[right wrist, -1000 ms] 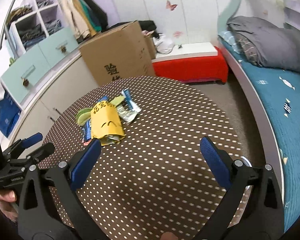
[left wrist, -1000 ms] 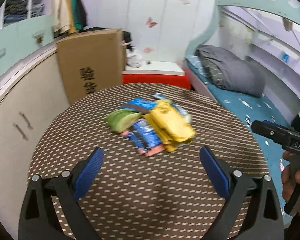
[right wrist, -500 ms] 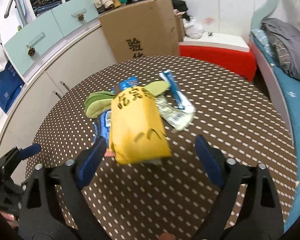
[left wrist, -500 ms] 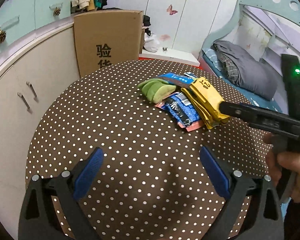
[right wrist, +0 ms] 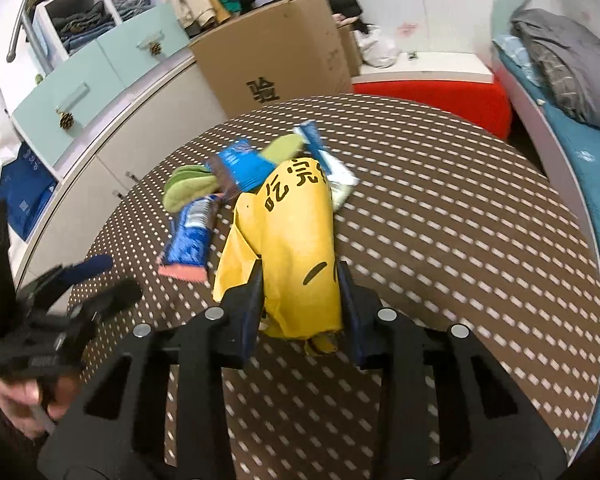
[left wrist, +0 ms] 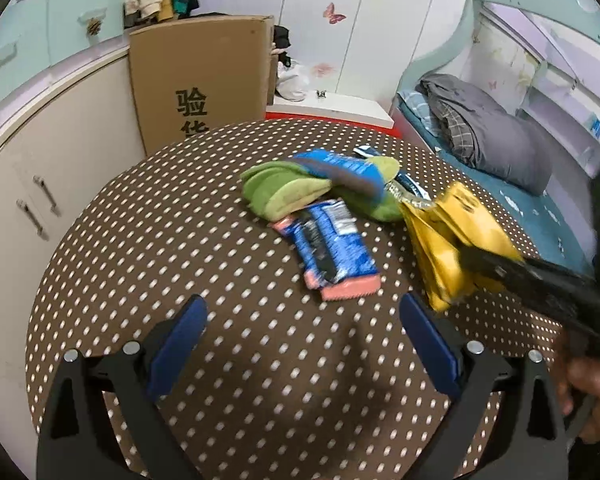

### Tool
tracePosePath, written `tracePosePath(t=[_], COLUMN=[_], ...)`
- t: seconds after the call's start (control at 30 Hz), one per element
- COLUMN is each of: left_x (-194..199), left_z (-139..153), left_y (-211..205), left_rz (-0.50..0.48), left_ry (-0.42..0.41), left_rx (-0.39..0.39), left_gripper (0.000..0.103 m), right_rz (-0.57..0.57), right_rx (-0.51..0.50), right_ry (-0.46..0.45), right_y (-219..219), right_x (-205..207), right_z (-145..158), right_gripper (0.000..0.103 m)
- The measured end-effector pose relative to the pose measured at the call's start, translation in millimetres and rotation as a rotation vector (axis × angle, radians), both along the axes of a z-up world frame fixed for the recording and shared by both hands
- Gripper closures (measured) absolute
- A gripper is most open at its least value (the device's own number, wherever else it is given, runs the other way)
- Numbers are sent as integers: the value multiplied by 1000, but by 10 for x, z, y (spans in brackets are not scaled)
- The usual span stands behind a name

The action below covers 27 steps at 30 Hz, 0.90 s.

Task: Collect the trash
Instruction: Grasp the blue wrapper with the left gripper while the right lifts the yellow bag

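A pile of trash lies on the round brown dotted table [left wrist: 172, 248]: a yellow bag [right wrist: 296, 216], a blue snack wrapper [left wrist: 332, 252], green soft pieces [left wrist: 276, 194], a blue packet [left wrist: 340, 168] and a silvery wrapper [right wrist: 342, 184]. My right gripper [right wrist: 300, 280] is closing its jaws, with the near end of the yellow bag crumpled between the pads. From the left wrist view, the right gripper [left wrist: 476, 264] grips that yellow bag [left wrist: 448, 240] from the right. My left gripper [left wrist: 302, 312] is open over the table, nothing between its fingers, short of the blue wrapper.
A tall cardboard box [left wrist: 200, 80] stands behind the table, with a red bench [right wrist: 432, 100] beside it. Curved white cabinets [left wrist: 40, 184] run along the left. A bed with a grey blanket [left wrist: 488, 132] is on the right.
My right gripper came down onto the yellow bag and its jaws narrowed from wide open to around it. The left gripper sank nearer the pile, still open.
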<state>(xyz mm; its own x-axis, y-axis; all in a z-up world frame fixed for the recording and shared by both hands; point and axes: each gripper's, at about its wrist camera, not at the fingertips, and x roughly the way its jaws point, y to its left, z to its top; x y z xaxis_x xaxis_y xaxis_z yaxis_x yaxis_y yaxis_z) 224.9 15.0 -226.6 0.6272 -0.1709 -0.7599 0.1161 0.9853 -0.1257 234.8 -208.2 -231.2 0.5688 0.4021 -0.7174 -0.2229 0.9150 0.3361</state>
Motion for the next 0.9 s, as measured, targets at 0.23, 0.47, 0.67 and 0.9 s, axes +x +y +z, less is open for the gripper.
tracePosePath(t=[0.23, 0.47, 0.67, 0.9], left_x=[372, 548, 230, -153], left_z=[-99, -185, -172, -171], left_y=[-217, -323, -275, -154], left_rz=[17, -17, -41, -29], left_ry=[2, 34, 30, 26], left_rx=[55, 34, 8, -10], left_gripper=[9, 61, 65, 65], right_rz=[-36, -27, -6, -4], right_rx=[-16, -13, -19, -143], right_ry=[5, 6, 23, -14], right_y=[-200, -157, -26, 165], right_x=[-147, -128, -51, -22], right_z=[-6, -35, -48, -109], right_gripper=[54, 40, 31, 44])
